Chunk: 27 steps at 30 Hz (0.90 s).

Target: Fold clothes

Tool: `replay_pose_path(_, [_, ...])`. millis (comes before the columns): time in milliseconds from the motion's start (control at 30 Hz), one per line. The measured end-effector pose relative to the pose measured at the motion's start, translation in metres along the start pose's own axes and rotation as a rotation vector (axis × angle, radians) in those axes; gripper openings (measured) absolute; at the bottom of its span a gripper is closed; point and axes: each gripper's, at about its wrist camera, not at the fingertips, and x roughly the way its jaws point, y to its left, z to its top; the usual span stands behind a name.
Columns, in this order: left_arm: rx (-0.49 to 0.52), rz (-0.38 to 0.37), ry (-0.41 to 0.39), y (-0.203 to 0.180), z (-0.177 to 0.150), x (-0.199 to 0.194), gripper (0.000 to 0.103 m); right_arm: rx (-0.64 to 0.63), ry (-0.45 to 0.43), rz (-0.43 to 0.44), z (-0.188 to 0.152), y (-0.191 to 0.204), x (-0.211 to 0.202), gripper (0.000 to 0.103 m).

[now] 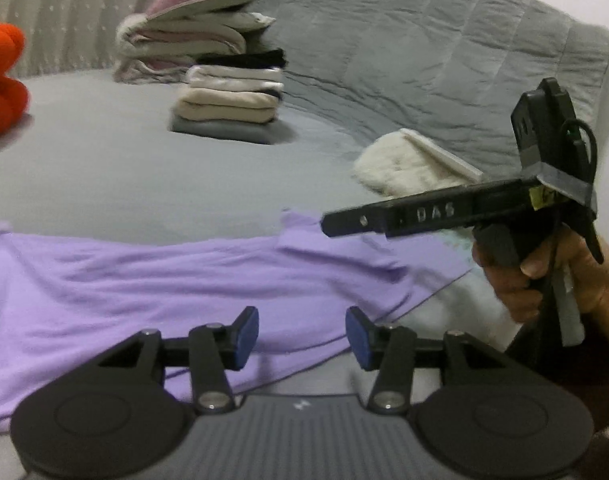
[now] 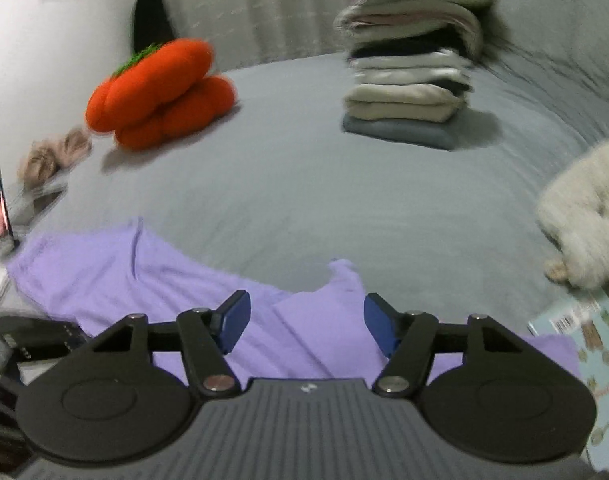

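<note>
A lilac garment [image 1: 144,280] lies spread and rumpled on the grey bed; it also shows in the right wrist view [image 2: 304,332]. My left gripper [image 1: 302,338] is open and empty, hovering just above the garment's near edge. My right gripper [image 2: 306,320] is open and empty above a folded-over part of the garment. In the left wrist view the right gripper's body [image 1: 424,212] shows from the side at the right, held in a hand [image 1: 544,276]; its jaw state cannot be read there.
A stack of folded clothes [image 1: 228,100] [image 2: 408,92] stands on the bed [image 1: 104,168] behind the garment, with pillows [image 1: 200,12] beyond. An orange plush [image 2: 160,92] sits far left. A white fluffy item [image 2: 584,212] and a patterned book [image 2: 596,360] lie at right.
</note>
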Motion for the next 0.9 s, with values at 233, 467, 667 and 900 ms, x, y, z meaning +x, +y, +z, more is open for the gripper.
replay_pose_path(233, [-0.029,0.065,-0.043,0.028,-0.018,-0.010,0.050,-0.205,0.052,-0.166,-0.018,0.022,0.030,0.031])
replay_pose_path(467, [-0.064,0.060,-0.043,0.043,-0.021,-0.004,0.050,-0.002,-0.017,-0.224,-0.012,-0.016,0.006,0.001])
replay_pose_path(667, [0.028,0.064,-0.039,0.031,-0.023,-0.006,0.050,0.174,-0.045,-0.331,-0.020,-0.049,-0.016,0.001])
replay_pose_path(900, [0.126,0.068,-0.029,0.020,-0.025,-0.009,0.050,0.286,-0.115,-0.413,-0.036,-0.066,-0.052,0.001])
